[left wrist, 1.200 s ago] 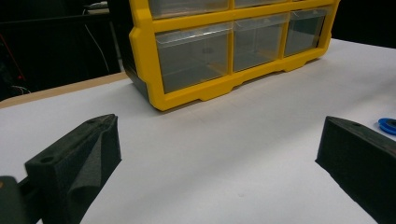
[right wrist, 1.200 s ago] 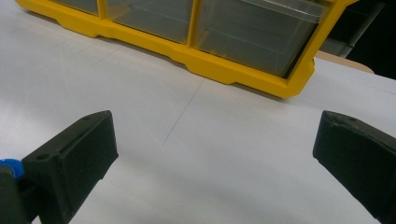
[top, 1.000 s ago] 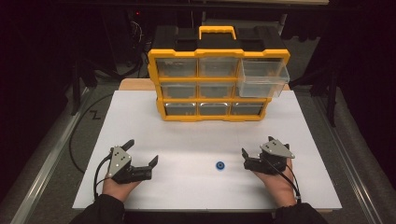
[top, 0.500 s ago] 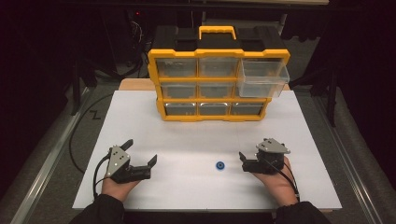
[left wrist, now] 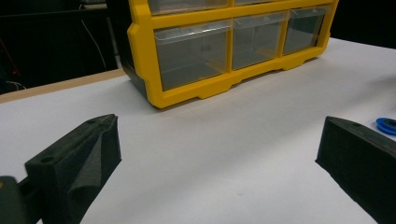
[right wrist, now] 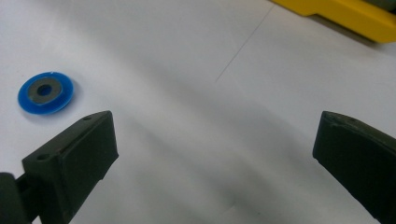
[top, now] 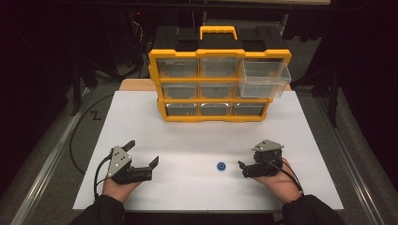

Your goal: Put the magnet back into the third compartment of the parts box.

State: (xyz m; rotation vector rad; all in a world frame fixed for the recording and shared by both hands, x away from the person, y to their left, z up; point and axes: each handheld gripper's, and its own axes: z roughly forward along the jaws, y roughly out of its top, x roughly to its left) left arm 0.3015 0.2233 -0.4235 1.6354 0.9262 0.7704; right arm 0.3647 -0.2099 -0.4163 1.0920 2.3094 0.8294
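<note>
The small flat blue plastic disc with a grey ring and a hole at its centre [top: 221, 166] lies flat on the white matte table [top: 300, 122], near the front edge and about midway between the side edges. It sits between the two hands but closer to the right tongs [top: 241, 168], just beside their tips; the left tongs [top: 142, 153] are well apart from it toward the left edge. In the right gripper view the disc [right wrist: 45, 92] lies ahead of and outside the left-hand jaw, not between the jaws, so a grasp by that hand would, in my judgement, call for swinging the tongs toward it first. Being round, the disc has no long axis, and being thin and flush to the smooth sheet, it will likely be awkward to pinch.

Both tongs stand wide open and empty, their black jaws blocky and rough-textured with bare table between them. In the left gripper view the disc [left wrist: 387, 125] peeks out just past the right-hand jaw.

At the table's back edge stands a yellow plastic organiser cabinet with clear drawers and a black top with a yellow handle [top: 220, 100]; its clear top-right drawer [top: 264, 79] is pulled out.
</note>
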